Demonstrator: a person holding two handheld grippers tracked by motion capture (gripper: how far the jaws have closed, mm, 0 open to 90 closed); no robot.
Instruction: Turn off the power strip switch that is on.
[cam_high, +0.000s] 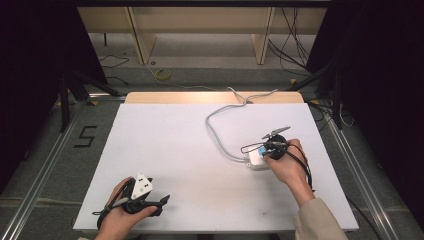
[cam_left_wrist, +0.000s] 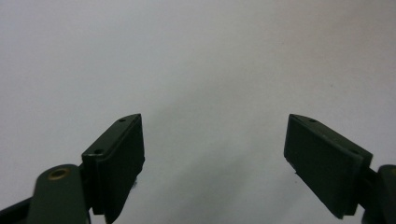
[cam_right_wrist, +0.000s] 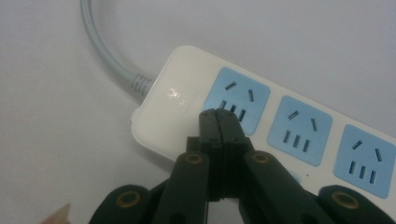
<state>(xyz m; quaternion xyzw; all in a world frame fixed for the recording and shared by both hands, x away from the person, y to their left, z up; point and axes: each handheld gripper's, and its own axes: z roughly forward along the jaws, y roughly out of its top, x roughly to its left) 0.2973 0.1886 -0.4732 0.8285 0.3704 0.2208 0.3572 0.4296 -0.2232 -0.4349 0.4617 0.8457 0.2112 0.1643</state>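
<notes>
Right tongs (cam_right_wrist: 218, 116) clenched, jaws pressed flat together with nothing between them, tips hovering over or touching the cable end of a white power strip (cam_right_wrist: 175, 100); contact impossible to confirm. Just ahead of the tips, the first of three pale blue socket faces (cam_right_wrist: 240, 100); beyond and to the left, a grey cable (cam_right_wrist: 105, 51) entering through a ribbed strain relief. In the high view, same strip (cam_high: 256, 159) lying flat on the worktop (cam_high: 170, 145) directly under the right tongs (cam_high: 270, 145), cable (cam_high: 215, 131) looping away toward the far edge.

Left tongs (cam_left_wrist: 212, 154) released, jaws spread wide over bare worktop, well apart from the strip; seen low in the high view (cam_high: 162, 202).

Strip likely rigid moulded plastic, smooth and glossy, so probably slippery; light, yet apt to be dragged by the stiff, springy cable. Best hold probably across the narrow width of the body, jaws on the two long side walls near the cable end, clear of the sockets. Worktop matte, pale, uniform.
</notes>
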